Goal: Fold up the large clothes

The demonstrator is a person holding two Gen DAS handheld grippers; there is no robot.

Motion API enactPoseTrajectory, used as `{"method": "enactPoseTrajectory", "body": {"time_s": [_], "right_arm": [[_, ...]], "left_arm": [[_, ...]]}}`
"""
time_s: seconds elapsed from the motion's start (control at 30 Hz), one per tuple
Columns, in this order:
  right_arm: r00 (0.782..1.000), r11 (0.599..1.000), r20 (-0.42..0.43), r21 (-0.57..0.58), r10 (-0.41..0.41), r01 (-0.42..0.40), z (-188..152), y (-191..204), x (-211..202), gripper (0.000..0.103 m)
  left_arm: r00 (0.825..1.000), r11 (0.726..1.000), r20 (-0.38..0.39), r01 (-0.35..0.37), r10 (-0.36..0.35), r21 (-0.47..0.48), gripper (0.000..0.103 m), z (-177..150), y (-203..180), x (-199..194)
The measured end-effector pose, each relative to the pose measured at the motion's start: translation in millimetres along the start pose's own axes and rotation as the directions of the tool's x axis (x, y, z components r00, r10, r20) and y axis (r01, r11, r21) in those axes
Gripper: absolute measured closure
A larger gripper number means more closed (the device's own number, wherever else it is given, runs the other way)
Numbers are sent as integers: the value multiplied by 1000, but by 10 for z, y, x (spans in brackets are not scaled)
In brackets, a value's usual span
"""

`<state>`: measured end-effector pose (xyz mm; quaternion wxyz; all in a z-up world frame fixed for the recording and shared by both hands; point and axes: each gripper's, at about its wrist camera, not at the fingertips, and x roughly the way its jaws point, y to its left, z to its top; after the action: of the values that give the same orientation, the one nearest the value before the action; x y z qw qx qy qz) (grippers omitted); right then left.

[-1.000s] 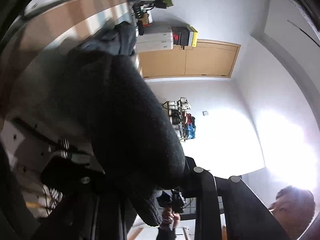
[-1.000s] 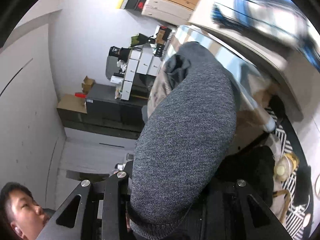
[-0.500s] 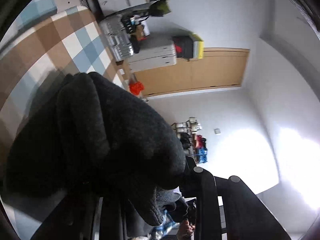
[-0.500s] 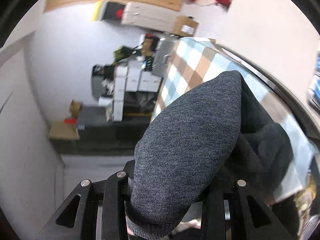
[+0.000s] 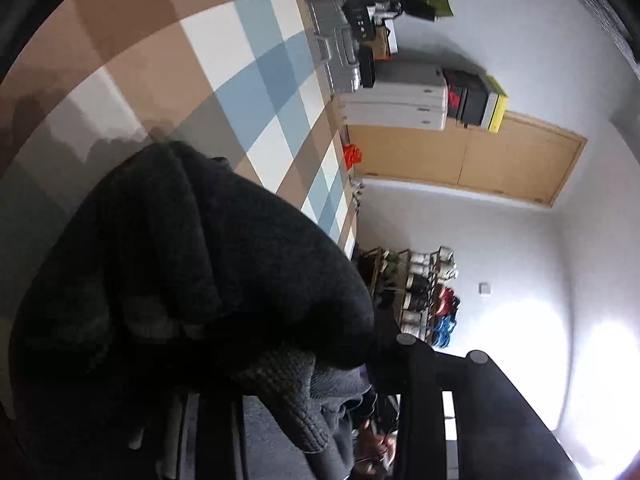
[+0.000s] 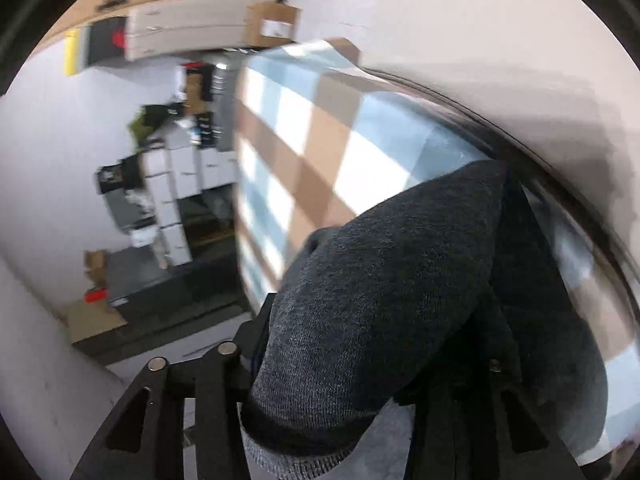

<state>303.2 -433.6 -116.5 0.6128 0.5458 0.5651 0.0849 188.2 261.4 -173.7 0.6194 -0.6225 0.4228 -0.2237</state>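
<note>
Closest to my left camera, the left gripper (image 5: 320, 400) has its fingers (image 5: 424, 400) clamped on a thick fold of the dark grey sweater (image 5: 208, 280); the ribbed hem bunches between them and the rest of the knit drapes away to the left, hiding the other finger. On my right camera, the right gripper (image 6: 340, 392) is likewise closed on the sweater (image 6: 384, 292), with a banded edge pinched low in the frame and the cloth bulging up and forward over the fingers (image 6: 216, 392).

Beyond both bunches, the sweater lies down against the checked cloth (image 5: 224, 64) in brown, blue and white squares that covers the worktop (image 6: 480, 104). The garment sits on the near part of that cloth in both views; the far squares are bare.

Farther off, the left view shows white drawer units (image 5: 396, 100), a wooden door (image 5: 480, 160) and a shoe rack (image 5: 416, 296) against the pale wall. The right view is blurred, but I can make out stacked white boxes (image 6: 172, 196) and a cardboard box (image 6: 272, 26).
</note>
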Motion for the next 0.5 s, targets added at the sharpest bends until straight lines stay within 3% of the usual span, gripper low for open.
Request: {"method": "enactPoseTrajectory", "body": {"time_s": [0.03,0.07,0.1,0.13,0.17,0.23,0.3,0.4,0.43,0.5], "right_arm": [[1000,1000,-9,7,-17,17,30,28,20,57],[999,1000,-26,19,-21,21,52,63,30,49],[999,999,-19,24,26,-26,54,119,-22,40],[997,997,14,16,76,-76,42,186,-99,19],[994,995,43,-3,102,-102,22,253,-178,10],[982,990,142,-82,122,-111,-24,428,-412,8],[970,981,226,-186,91,-49,-98,599,-600,1],[967,946,247,-324,62,22,-329,766,-652,1],[967,921,252,-384,36,66,-468,819,-615,1],[957,826,284,-527,-49,199,-849,980,-486,1]], "left_arm": [[1000,1000,-4,-9,9,0,72,-77,-47,-75],[1000,1000,-7,-16,16,-9,71,-86,-64,-85],[1000,1000,-17,-18,18,-13,68,-93,-92,-91],[1000,1000,-22,-22,22,-12,68,-102,-121,-100],[999,999,-22,-28,28,-16,67,-98,-157,-99],[999,998,-32,-38,37,-45,64,-64,-163,-73],[999,998,-32,-36,35,-52,46,-32,-230,-57],[999,1000,-35,-17,17,-4,25,-75,-515,-112],[999,1000,-34,-21,22,17,24,-55,-600,-113],[1000,999,-28,-13,14,42,22,-62,-738,-163]]}}
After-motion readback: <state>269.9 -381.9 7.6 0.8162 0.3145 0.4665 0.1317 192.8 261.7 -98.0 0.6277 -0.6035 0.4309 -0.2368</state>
